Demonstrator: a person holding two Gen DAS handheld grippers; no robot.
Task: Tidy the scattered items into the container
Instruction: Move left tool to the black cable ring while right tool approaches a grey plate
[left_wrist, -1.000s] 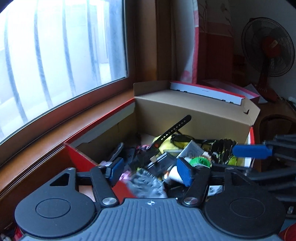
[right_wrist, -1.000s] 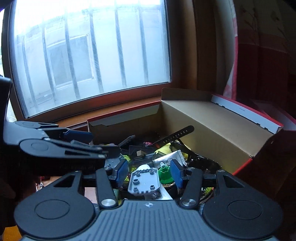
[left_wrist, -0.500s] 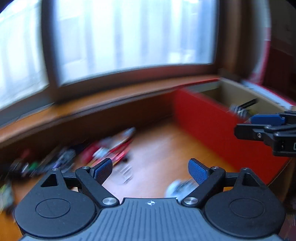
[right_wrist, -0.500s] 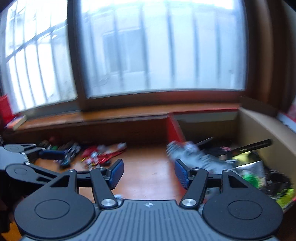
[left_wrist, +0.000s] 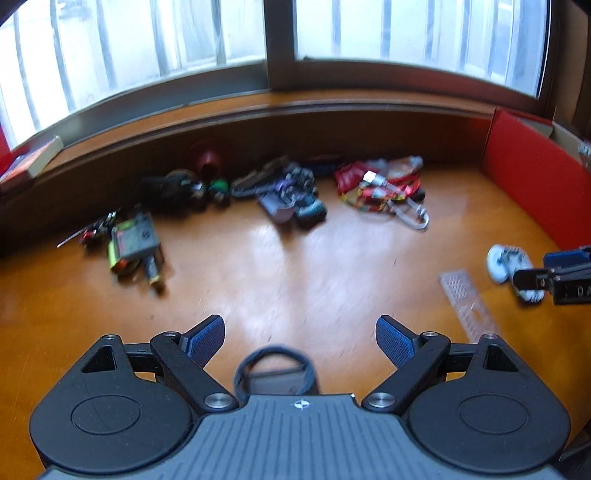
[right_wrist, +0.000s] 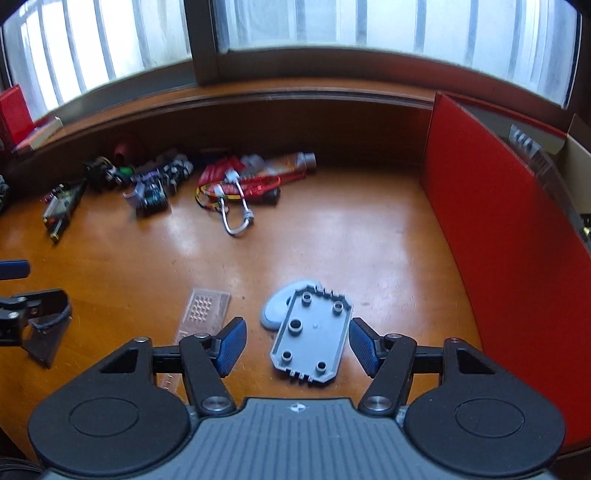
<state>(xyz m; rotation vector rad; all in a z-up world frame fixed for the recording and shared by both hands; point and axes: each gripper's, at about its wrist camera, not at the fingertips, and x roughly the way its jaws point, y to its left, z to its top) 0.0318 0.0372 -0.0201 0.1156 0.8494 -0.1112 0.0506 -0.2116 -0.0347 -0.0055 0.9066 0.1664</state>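
The right gripper (right_wrist: 294, 345), jaws just widened, straddles the grey studded plastic plate (right_wrist: 310, 338) low-centre on the wooden bench (right_wrist: 332, 240), untouched, ready to pinch; the red cardboard box (right_wrist: 498, 229) waits right.

The left gripper (left_wrist: 300, 341) is spread, empty.

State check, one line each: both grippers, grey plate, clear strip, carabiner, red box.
left gripper: open, fingers empty, black loop on the table below.
right gripper: open, fingers either side of the grey plate.
grey plate: flat on table.
clear strip: flat on table.
carabiner: lying on table.
red box: top open.
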